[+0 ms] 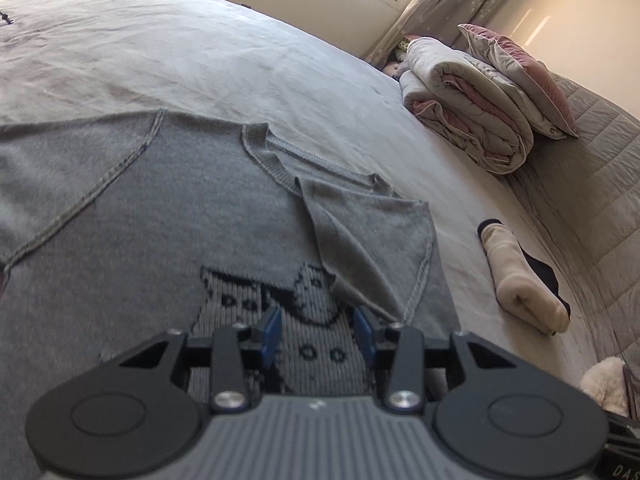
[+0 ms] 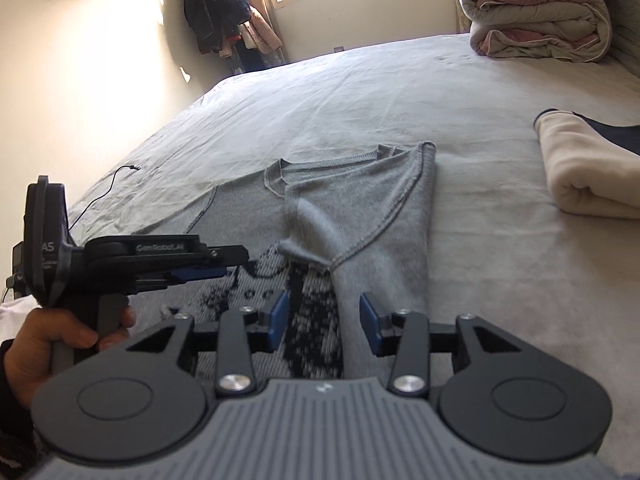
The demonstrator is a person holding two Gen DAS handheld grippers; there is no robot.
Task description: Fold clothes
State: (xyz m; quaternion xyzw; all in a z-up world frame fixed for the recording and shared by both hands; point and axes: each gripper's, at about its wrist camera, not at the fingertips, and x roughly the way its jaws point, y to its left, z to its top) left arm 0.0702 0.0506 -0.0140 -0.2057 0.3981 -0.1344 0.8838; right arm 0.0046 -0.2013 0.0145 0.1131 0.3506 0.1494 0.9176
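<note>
**One side folded in, both claws free**

Bedroom, grey bed as work surface. Our grey knit sweater lies flat on it, one side already folded over the chest pattern. Left claw and right claw both hover over it, part-open, holding nothing. We judge it soft, light, floppy: pinch at the shoulder seam and hem edge, not mid-panel, or it bunches.

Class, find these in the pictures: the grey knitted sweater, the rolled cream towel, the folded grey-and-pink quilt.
grey knitted sweater (image 1: pixel 132 216), left wrist view, on its body
rolled cream towel (image 2: pixel 580 172), right wrist view, on its top
folded grey-and-pink quilt (image 1: pixel 464 108), left wrist view, on its side
</note>
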